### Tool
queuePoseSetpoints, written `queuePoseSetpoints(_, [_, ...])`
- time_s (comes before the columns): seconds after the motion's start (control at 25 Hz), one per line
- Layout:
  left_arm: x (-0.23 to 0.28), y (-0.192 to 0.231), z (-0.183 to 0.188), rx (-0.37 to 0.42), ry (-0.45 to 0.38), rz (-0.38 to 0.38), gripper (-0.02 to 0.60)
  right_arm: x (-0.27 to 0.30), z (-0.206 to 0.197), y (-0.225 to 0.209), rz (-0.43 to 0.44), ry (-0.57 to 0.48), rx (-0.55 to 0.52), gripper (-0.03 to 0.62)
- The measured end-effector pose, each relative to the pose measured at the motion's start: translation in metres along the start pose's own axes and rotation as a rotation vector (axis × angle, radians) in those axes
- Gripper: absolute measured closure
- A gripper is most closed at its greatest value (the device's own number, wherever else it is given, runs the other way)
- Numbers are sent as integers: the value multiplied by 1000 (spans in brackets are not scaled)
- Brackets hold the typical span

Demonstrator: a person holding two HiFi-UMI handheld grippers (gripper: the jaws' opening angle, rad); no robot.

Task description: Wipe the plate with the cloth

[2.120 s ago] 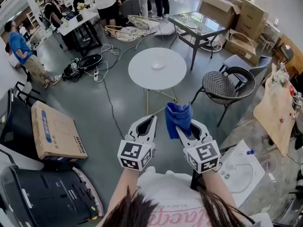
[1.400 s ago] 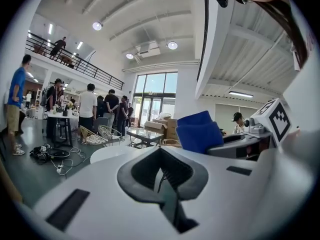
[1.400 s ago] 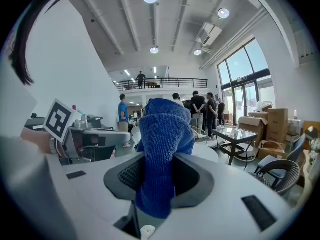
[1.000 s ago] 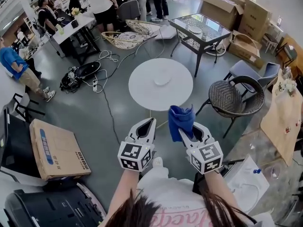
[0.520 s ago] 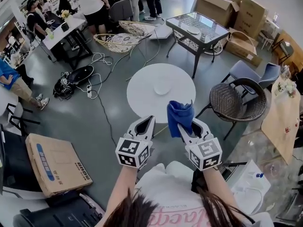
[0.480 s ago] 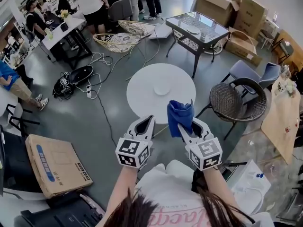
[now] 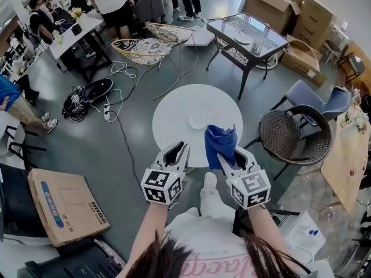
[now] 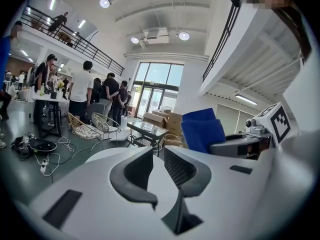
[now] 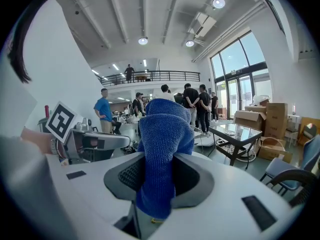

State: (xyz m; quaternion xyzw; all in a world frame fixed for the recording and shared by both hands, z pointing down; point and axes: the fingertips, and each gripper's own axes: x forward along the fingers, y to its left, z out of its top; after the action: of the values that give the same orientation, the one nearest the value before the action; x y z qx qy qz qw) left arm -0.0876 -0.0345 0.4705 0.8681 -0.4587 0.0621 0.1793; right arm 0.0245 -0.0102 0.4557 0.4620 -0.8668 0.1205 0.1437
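At near left the left gripper (image 7: 180, 148) is empty, its jaws having just been opening a little; right of it the right gripper (image 7: 228, 155) clamps the blue cloth (image 7: 219, 141). The plate (image 7: 198, 120) lies just beyond, on the table (image 7: 171, 112). Approach step, I judge: next, lower cloth onto plate

Blue cloth (image 7: 219, 141) in right gripper (image 7: 227, 157)
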Motion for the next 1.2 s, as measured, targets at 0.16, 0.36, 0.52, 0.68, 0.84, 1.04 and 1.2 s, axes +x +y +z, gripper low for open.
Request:
queuePoseSetpoints(0.16, [48,17,-3,-31,45,14,454,29,9,-40,17,7,-3,461])
queuePoseSetpoints(0.36, [103,38,-15,-97,125,43,385,65,20,-86,60,26,-12,461])
queuePoseSetpoints(0.52, [134,58,-15,-85,161,115,385,92,26,-113,109,44,-50,461])
queuePoseSetpoints(0.68, [157,72,-12,-81,159,142,382,119,22,-131,124,55,-45,461])
queuePoseSetpoints(0.84, [174,85,-21,-87,194,158,382,137,13,-142,110,84,-13,461])
queuePoseSetpoints(1.04, [185,108,-49,-105,281,173,382,154,-3,-143,112,129,14,461])
queuePoseSetpoints(1.2, [198,126,-92,-155,395,166,382,167,-19,-144,108,148,30,461])
